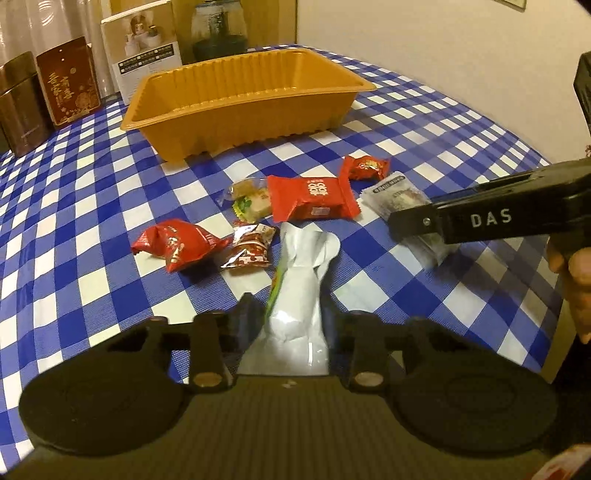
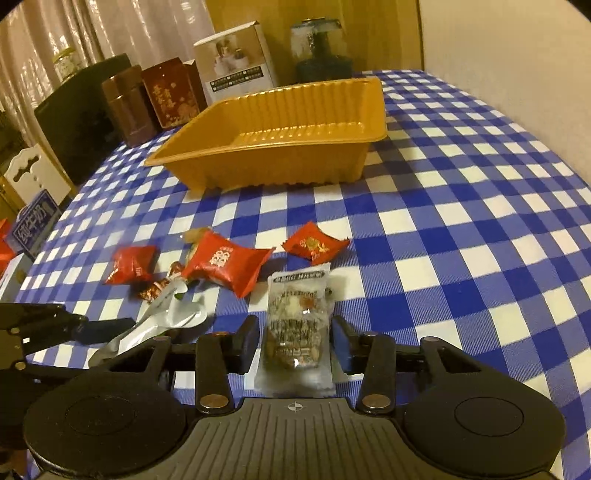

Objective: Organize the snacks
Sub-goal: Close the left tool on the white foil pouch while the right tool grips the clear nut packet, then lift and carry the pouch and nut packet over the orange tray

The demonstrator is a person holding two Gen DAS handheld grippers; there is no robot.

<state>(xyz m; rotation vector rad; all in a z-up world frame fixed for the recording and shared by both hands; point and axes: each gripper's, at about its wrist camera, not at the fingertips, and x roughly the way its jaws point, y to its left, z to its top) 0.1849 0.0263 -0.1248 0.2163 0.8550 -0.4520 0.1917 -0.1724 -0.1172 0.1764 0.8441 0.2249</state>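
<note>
An orange plastic tray (image 1: 236, 101) (image 2: 266, 142) stands empty at the back of the blue-checked table. In front of it lie several wrapped snacks: a large red packet (image 1: 310, 199) (image 2: 225, 264), a small red one (image 1: 364, 166) (image 2: 314, 245), another red one (image 1: 177, 243) (image 2: 129, 264), a red-silver candy (image 1: 247, 247) and a tan candy (image 1: 251, 199). My left gripper (image 1: 291, 310) (image 2: 110, 332) is shut on a silver-white packet (image 1: 299, 295) (image 2: 166, 321). At the right, my right gripper (image 2: 295, 328) (image 1: 406, 229) is shut on a clear nut packet (image 2: 295, 332) (image 1: 391, 195).
Brown tins (image 1: 22, 110), a dark red box (image 1: 70, 85), a white carton (image 1: 147, 51) and a glass jar (image 1: 218, 29) line the back edge behind the tray. A wall runs along the table's right side. A person's hand (image 1: 576, 269) holds the right gripper.
</note>
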